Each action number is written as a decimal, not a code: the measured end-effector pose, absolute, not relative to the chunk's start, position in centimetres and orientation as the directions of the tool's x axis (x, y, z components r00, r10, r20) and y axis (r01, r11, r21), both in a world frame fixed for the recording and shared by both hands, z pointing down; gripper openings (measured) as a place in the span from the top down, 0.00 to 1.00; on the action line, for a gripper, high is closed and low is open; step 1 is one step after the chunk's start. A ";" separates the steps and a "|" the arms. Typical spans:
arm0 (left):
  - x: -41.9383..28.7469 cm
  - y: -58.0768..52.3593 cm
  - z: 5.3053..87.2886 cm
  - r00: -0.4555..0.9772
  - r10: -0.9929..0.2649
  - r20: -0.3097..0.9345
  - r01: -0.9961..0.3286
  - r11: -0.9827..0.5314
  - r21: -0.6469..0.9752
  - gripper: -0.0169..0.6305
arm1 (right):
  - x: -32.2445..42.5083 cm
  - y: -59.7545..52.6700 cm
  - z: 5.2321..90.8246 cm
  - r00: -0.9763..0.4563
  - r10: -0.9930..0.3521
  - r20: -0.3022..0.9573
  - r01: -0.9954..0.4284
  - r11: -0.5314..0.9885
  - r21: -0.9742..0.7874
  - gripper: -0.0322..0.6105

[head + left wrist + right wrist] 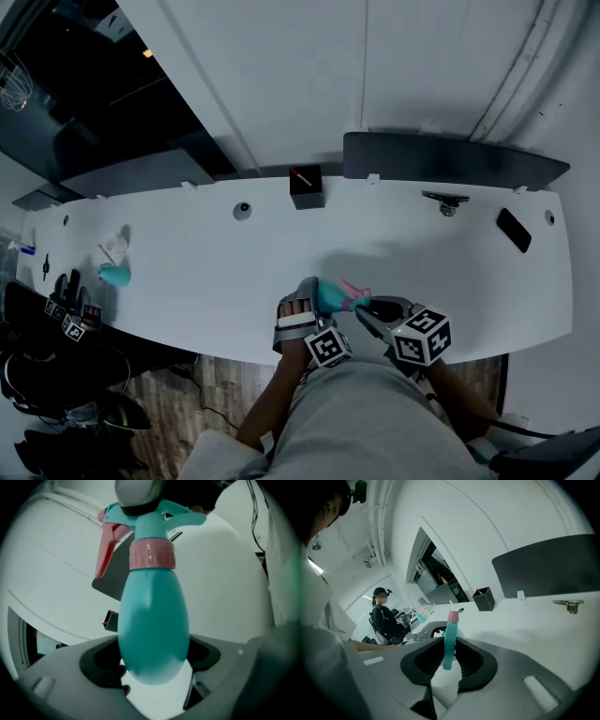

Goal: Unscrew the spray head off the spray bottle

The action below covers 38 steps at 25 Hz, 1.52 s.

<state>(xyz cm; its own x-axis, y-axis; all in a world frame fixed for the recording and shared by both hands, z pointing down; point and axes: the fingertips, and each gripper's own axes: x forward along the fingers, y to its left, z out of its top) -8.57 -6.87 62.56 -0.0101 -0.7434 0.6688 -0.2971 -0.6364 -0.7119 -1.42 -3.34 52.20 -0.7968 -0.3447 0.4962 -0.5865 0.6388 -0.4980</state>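
Teal spray bottle [330,297] held over table [187,262], 6 o'clock edge. Jaws of left gripper [307,298] clamp smooth belly: likely light, slippery plastic. Jaws of right gripper [449,658] pinch spray head [154,517], bottle's 3 o'clock end. Ribbed pink collar [152,555] likely gives best purchase.

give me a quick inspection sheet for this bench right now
surface: white curved table, things along its back edge
job's things: teal plastic spray bottle, pink ribbed collar, teal spray head with pink trigger attached
clutter: black square box, black flat slab, metal clamp, second teal bottle
grippers: left gripper shut on bottle body; right gripper shut on spray head
cables: black cable low at right
surroundings: dark panel, white wall, another person
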 end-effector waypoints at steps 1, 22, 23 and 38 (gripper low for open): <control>-8.5 -6.9 62.3 -0.002 -0.749 0.662 -0.286 -0.634 -0.718 0.36 | -1.2 -3.4 52.2 -0.806 -0.334 0.489 -0.572 0.650 -0.500 0.83; -7.6 -5.8 62.3 0.101 -0.751 0.653 -0.266 -0.653 -0.709 0.36 | -1.7 -0.6 52.2 -0.696 -0.325 0.640 -0.130 0.934 0.334 0.84; -7.6 -5.8 62.3 0.103 -0.753 0.650 -0.274 -0.650 -0.709 0.36 | -1.7 -0.6 52.2 -0.693 -0.331 0.640 -0.119 0.929 0.351 0.84; -9.2 -7.4 60.4 0.040 -0.832 0.553 -0.317 -0.535 -0.783 0.36 | 1.1 -1.6 49.7 -0.921 -0.299 0.248 -0.318 0.214 -0.923 0.61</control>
<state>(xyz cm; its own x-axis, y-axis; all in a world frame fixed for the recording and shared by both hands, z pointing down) -9.15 -7.44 60.41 0.0404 -0.8324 0.5527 -0.3173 -0.5352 -0.7829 1.12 -1.61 49.74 -0.9215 -0.2986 0.2484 -0.3184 0.2144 -0.9234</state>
